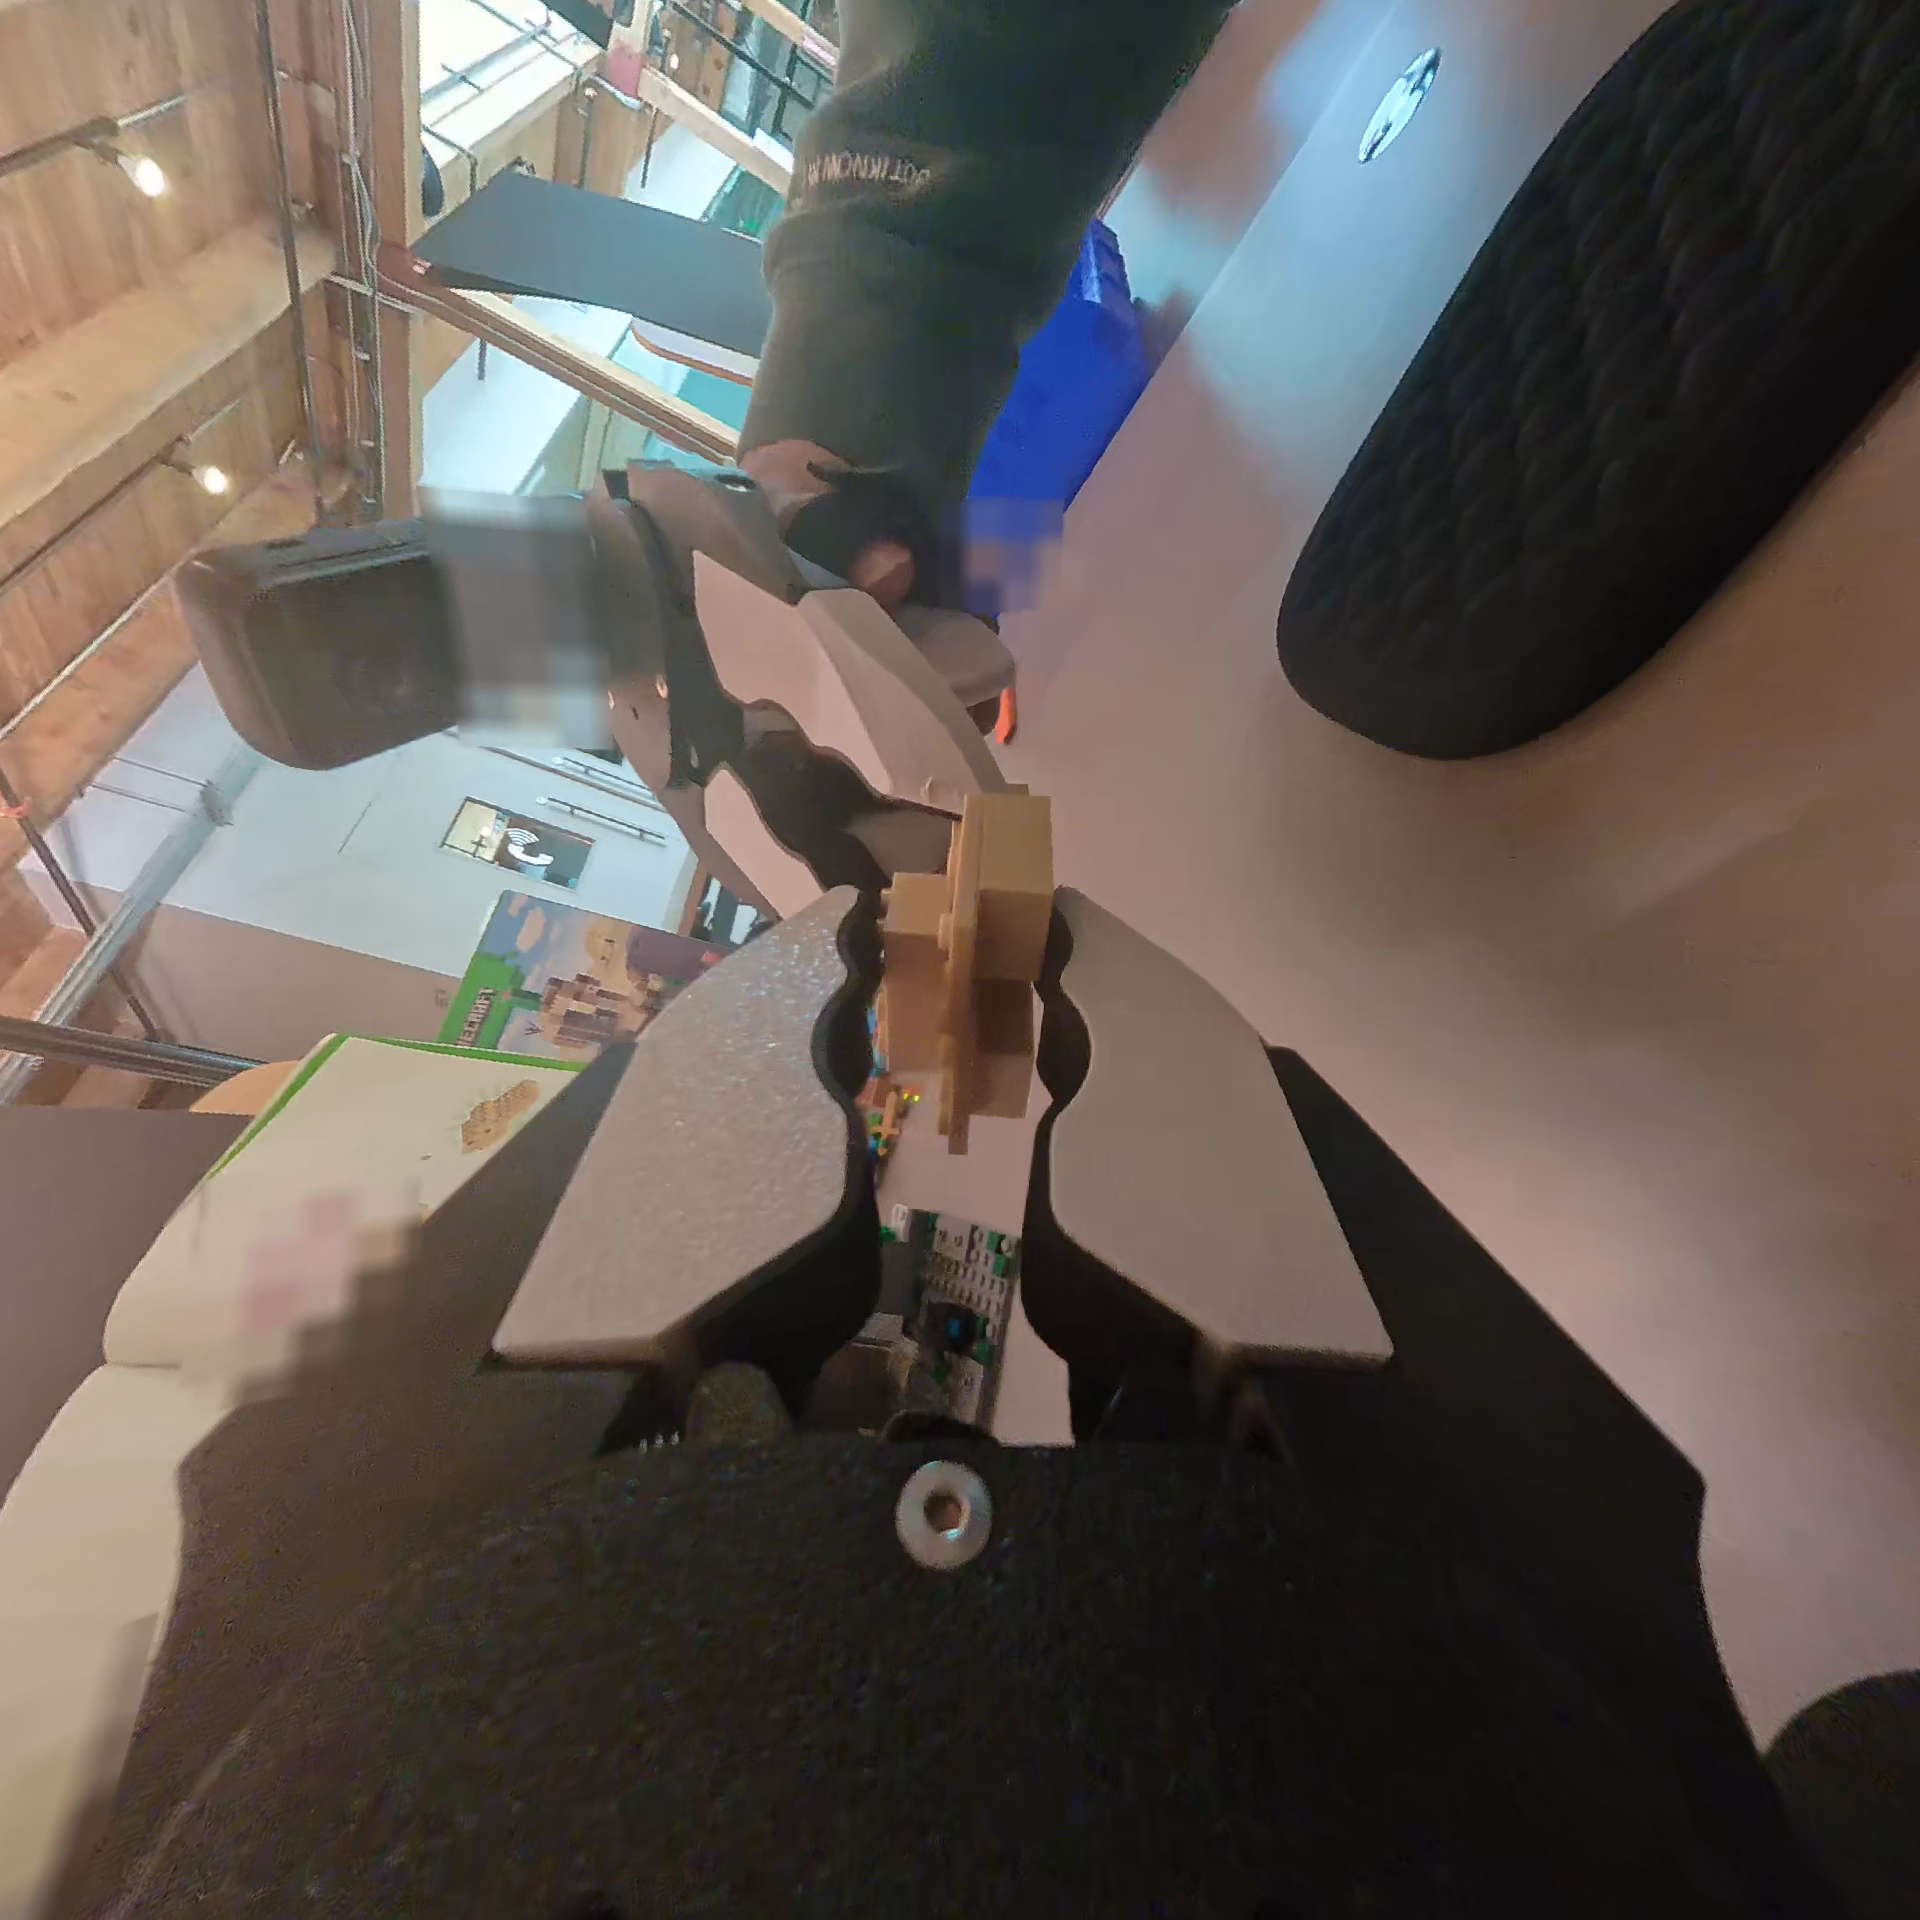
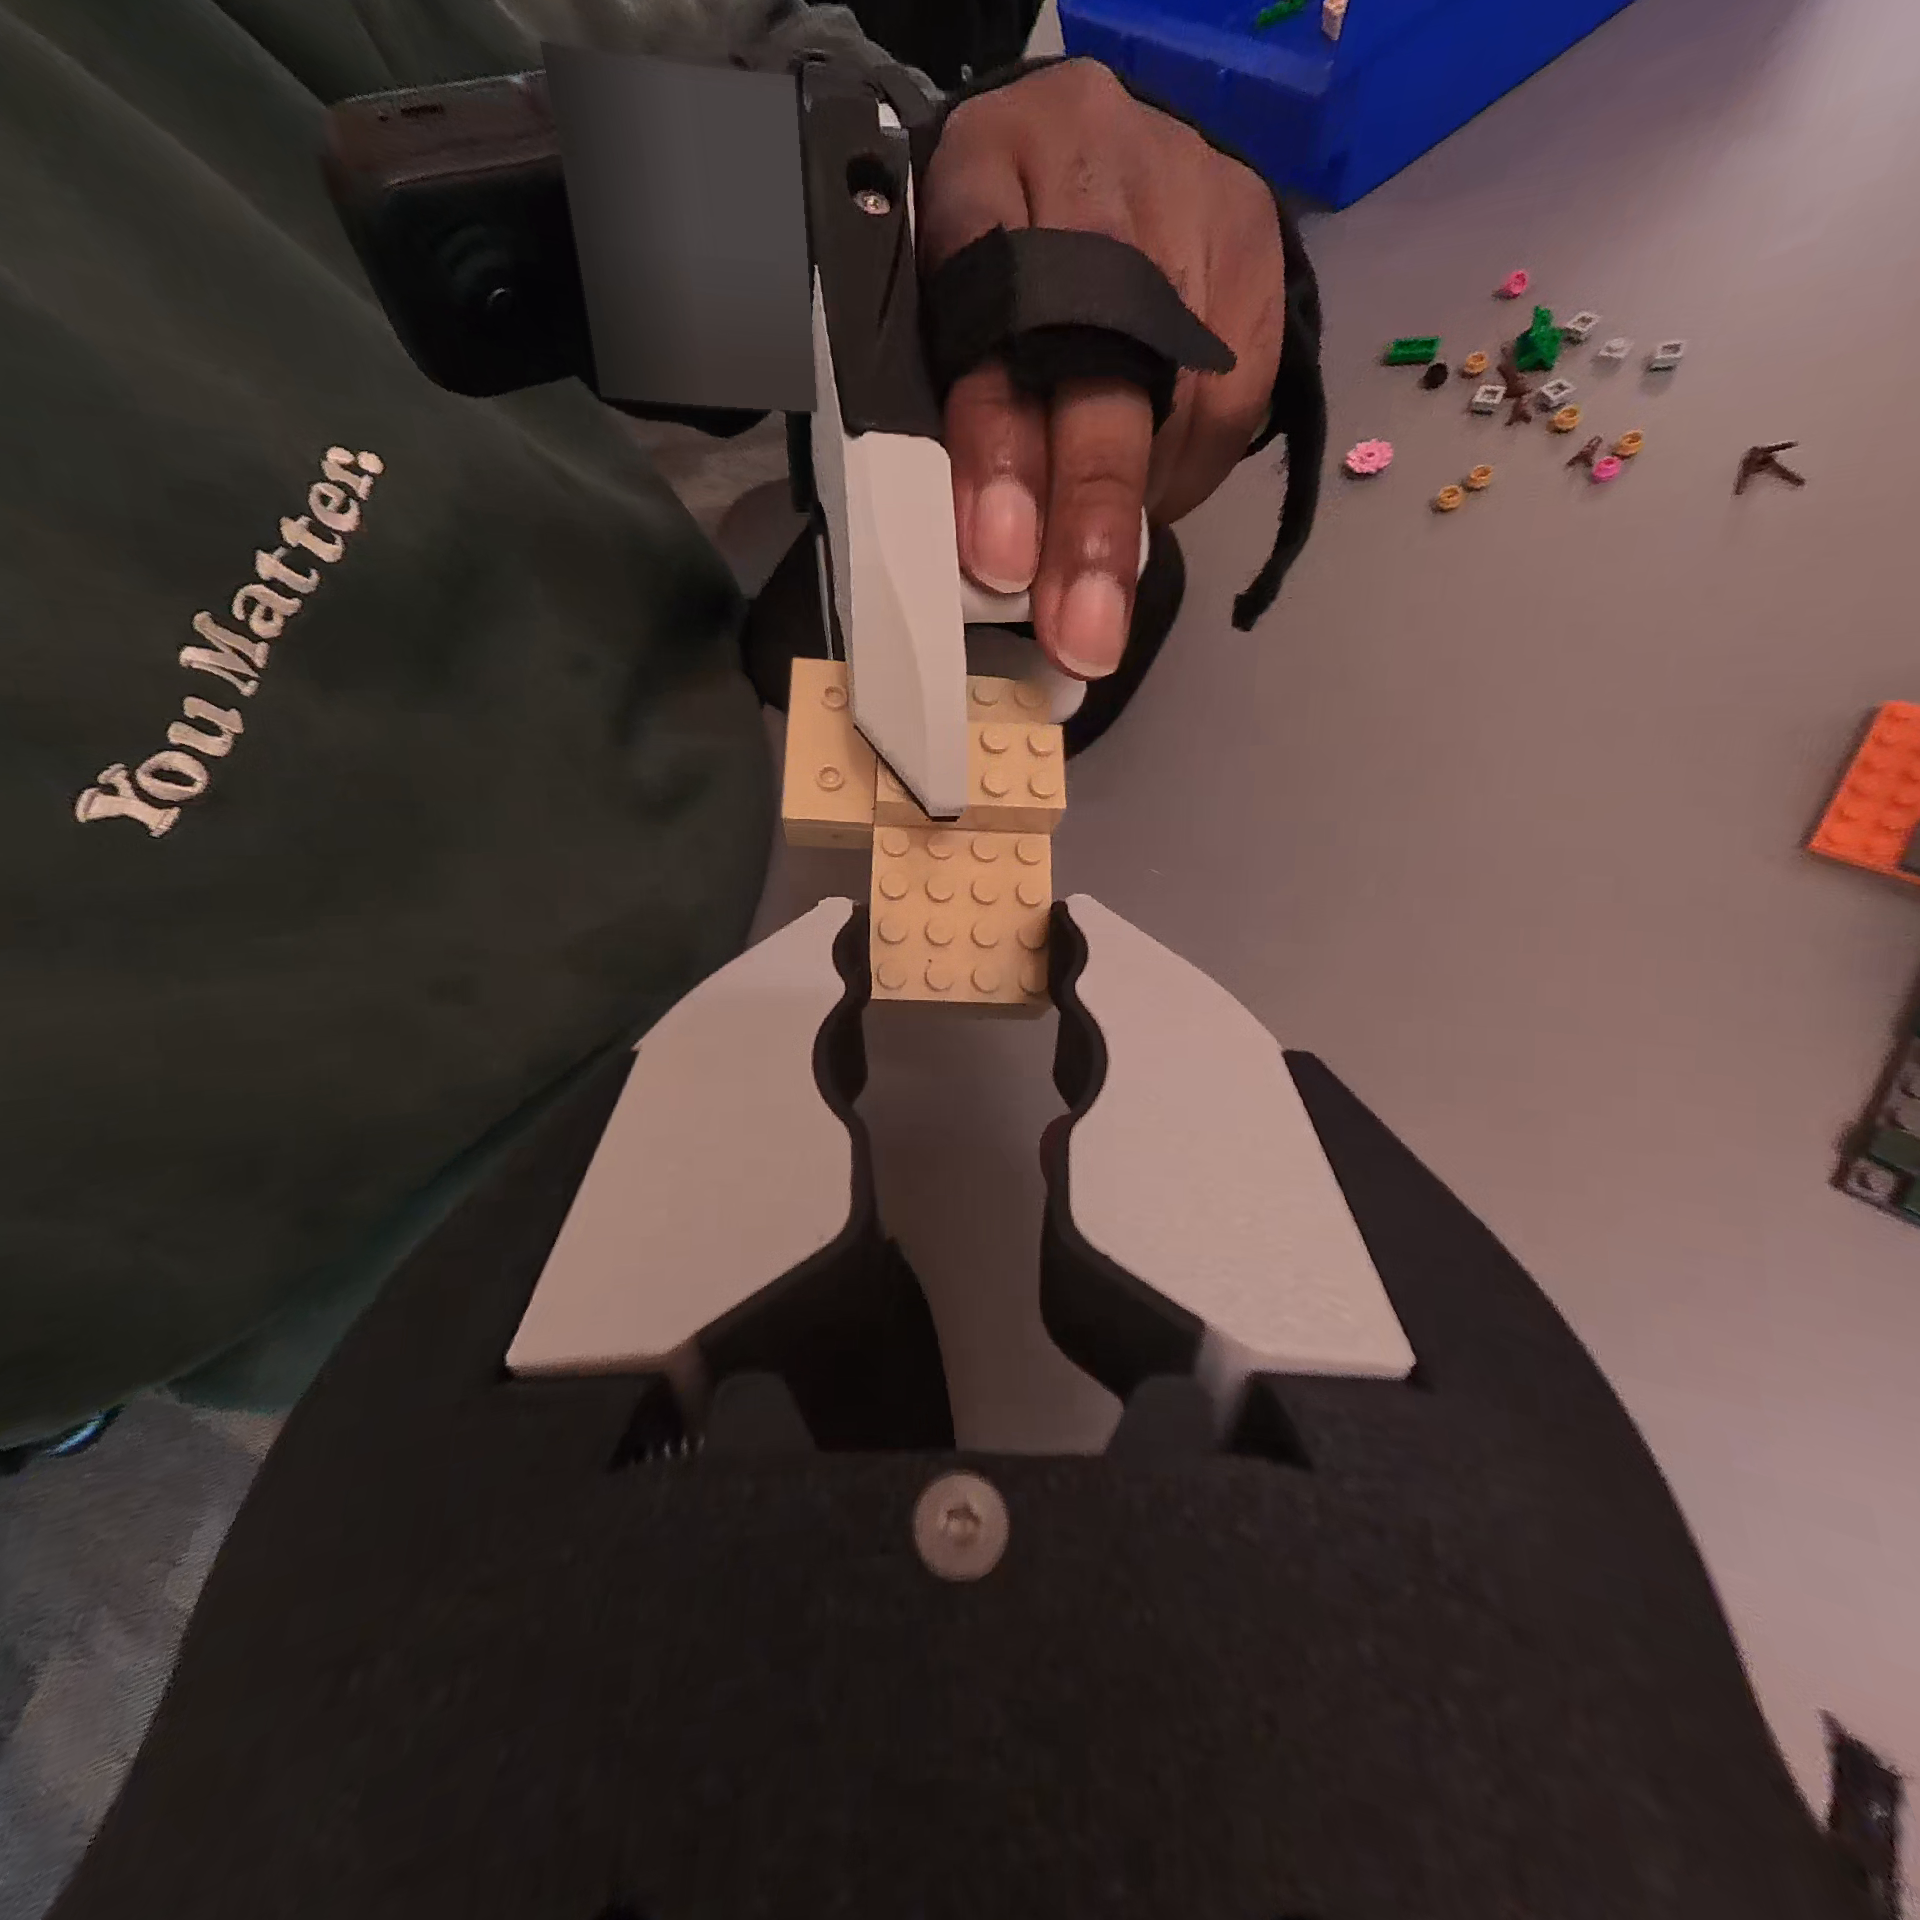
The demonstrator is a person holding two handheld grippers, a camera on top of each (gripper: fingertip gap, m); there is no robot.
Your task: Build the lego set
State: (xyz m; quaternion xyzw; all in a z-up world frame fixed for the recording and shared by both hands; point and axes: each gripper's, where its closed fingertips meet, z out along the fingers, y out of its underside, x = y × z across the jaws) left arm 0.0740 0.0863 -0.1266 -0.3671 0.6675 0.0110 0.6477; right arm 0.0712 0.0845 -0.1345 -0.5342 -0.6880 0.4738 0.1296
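Both grippers pinch one tan lego assembly (image 2: 961,914) above the grey table (image 2: 1455,935). The right gripper (image 2: 956,940) clamps its square plate; the left gripper (image 1: 961,971) seems to squeeze the stacked end.

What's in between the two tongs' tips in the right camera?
The tan lego block assembly sits between the right tongs, pinched at its studded end; the left tongs grip its far end.

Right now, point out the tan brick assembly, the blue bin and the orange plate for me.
tan brick assembly (image 2: 961,914): right wrist view, on its studded top face.
blue bin (image 2: 1299,94): right wrist view, on its side wall.
orange plate (image 2: 1875,795): right wrist view, on its studded surface at the frame edge.
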